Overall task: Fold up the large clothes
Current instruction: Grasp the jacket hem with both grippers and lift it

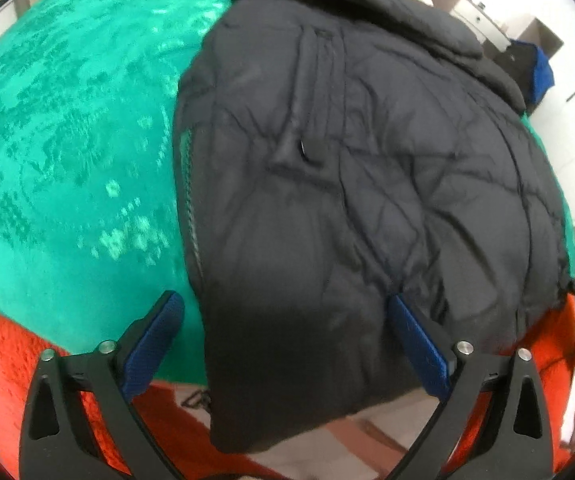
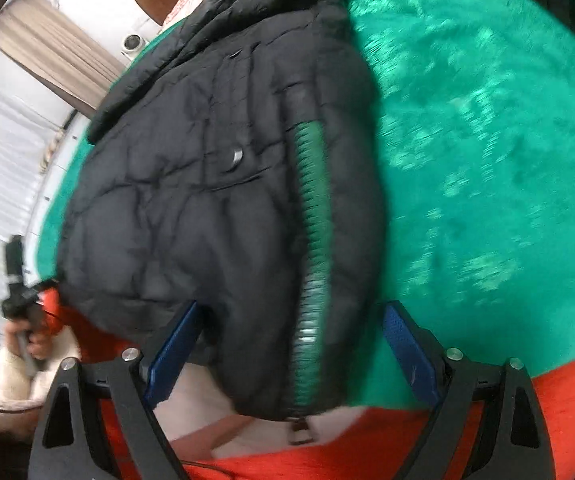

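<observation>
The black jacket [image 1: 347,184] lies lengthwise away from both tongs — hem nearest, collar farthest. Left tongs [image 1: 287,340] and right tongs [image 2: 291,344] gape wide, straddling opposite hem corners — gripping nothing yet.

Both wrist cams look down – share jacket [image 1: 347,200].

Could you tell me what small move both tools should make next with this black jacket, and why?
Probably lower both and close on the hem. The jacket lies on the green blanket, its near edge sitting between the open fingers of the left tool and the right tool, neither yet pinching fabric. Gripping the hem would let them fold it toward the collar.
</observation>
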{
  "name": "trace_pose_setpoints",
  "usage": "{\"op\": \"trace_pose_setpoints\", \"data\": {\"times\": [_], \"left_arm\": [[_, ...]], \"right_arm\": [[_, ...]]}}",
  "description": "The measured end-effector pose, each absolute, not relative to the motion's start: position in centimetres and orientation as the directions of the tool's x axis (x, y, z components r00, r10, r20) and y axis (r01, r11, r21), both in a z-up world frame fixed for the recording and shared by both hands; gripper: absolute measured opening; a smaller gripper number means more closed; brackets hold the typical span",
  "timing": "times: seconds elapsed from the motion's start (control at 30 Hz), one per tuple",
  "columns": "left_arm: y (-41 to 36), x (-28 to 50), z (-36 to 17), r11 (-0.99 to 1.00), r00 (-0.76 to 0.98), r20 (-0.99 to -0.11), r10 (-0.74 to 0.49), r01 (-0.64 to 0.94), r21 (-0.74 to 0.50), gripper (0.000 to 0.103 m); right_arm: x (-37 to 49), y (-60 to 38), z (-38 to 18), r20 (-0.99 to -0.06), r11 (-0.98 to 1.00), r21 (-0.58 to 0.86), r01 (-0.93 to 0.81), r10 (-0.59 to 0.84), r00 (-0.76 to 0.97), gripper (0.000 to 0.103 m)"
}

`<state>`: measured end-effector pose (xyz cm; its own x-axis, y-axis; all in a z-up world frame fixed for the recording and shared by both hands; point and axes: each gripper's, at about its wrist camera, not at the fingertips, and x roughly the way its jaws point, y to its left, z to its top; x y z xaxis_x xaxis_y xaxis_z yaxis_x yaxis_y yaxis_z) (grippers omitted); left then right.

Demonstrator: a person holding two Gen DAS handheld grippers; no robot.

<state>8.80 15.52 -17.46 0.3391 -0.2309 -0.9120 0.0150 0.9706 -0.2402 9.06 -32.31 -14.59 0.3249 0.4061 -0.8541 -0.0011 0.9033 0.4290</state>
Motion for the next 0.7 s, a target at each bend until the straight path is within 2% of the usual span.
{"op": "trace_pose_setpoints", "data": {"times": [0.03,0.07,0.1,0.13,0.17,0.2,0.3,0.53,0.6,0.7], "left_arm": [[15.4,8.6,-17.4,0.970,0.334,-0.913,-0.237,0.020,-0.244,0.079],[15.3,8.3,-17.2,0.962,0.322,-0.909,-0.265,0.030,-0.270,0.065],[15.2,8.1,-17.0,0.963,0.323,-0.909,-0.263,0.030,-0.268,0.050],[15.3,7.8,-16.8,0.964,0.325,-0.909,-0.261,0.031,-0.265,0.043],[15.5,7.5,-16.5,0.962,0.332,-0.905,-0.265,0.025,-0.272,0.031],[15.9,7.2,-16.1,0.956,0.338,-0.898,-0.281,0.017,-0.292,0.023],[16.6,5.9,-15.0,0.941,0.359,-0.877,-0.320,0.009,-0.339,0.017],[16.0,-0.5,-13.4,0.937,0.280,-0.895,-0.348,0.082,-0.339,0.016],[16.2,-2.3,-12.8,0.930,0.256,-0.894,-0.367,0.083,-0.358,0.016],[16.8,-3.7,-10.5,0.910,0.273,-0.870,-0.411,0.072,-0.407,0.015]], "right_arm": [[9.2,-31.9,-14.7,-0.856,0.902,0.432,-0.018,0.417,0.307,0.062],[9.3,-31.4,-14.7,-0.871,0.916,0.401,-0.033,0.392,0.297,0.050],[9.3,-31.1,-14.4,-0.880,0.926,0.373,-0.049,0.371,0.298,0.046],[9.3,-30.9,-14.2,-0.880,0.927,0.372,-0.055,0.371,0.296,0.037],[9.4,-30.9,-13.9,-0.878,0.925,0.377,-0.057,0.376,0.297,0.031],[9.4,-30.8,-13.3,-0.874,0.923,0.380,-0.063,0.380,0.302,0.029],[8.7,-30.9,-11.7,-0.867,0.924,0.372,-0.093,0.381,0.320,0.023],[4.2,-32.2,-11.5,-0.868,0.901,0.428,-0.068,0.431,0.246,0.022],[2.2,-32.8,-11.6,-0.855,0.878,0.477,-0.029,0.471,0.216,0.022],[0.8,-34.2,-10.4,-0.778,0.798,0.602,0.034,0.577,0.247,0.020]]}}
